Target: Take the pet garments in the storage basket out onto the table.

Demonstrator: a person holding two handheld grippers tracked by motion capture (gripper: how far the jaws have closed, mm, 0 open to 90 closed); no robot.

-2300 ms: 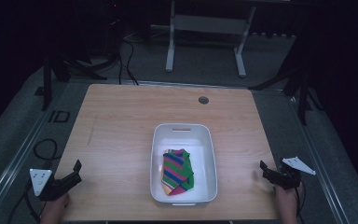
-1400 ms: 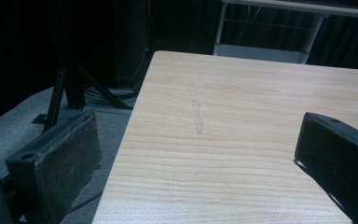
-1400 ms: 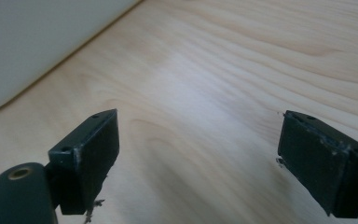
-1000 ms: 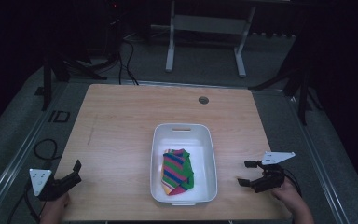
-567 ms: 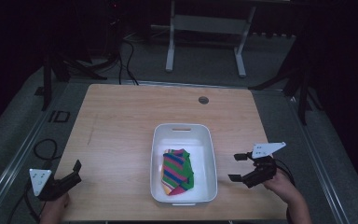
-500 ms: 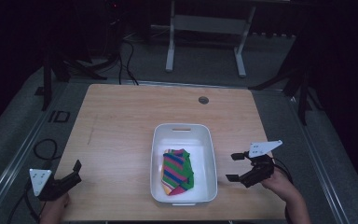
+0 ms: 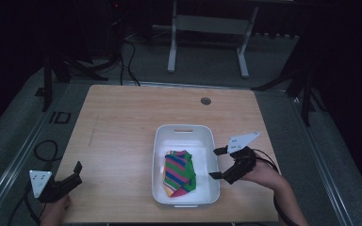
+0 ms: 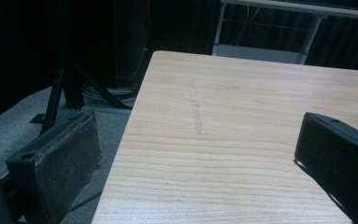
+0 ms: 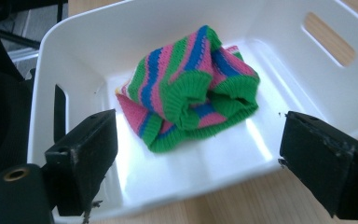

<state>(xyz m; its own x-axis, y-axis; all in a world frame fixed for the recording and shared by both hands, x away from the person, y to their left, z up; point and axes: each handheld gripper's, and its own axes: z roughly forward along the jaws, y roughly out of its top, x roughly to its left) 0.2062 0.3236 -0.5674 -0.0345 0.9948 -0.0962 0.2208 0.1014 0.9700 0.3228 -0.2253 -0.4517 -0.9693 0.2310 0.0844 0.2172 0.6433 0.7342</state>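
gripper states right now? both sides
Left gripper: open, holding nothing, at the near left corner of the wooden table.
Right gripper: open, empty, at the white plastic bin facing the striped knitted cloth.

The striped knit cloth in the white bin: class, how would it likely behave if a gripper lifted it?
The striped knit cloth lies bunched in soft folds, so it would probably droop and unfold. Its ribbed knit looks grippy, unlikely to slip, and probably light.

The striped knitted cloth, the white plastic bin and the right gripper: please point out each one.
Striped knitted cloth (image 9: pixel 193 88), right gripper view, on its bunched middle.
White plastic bin (image 7: pixel 185 127), high view, on its far rim.
Right gripper (image 7: pixel 218 163), high view, midway between its open fingertips.
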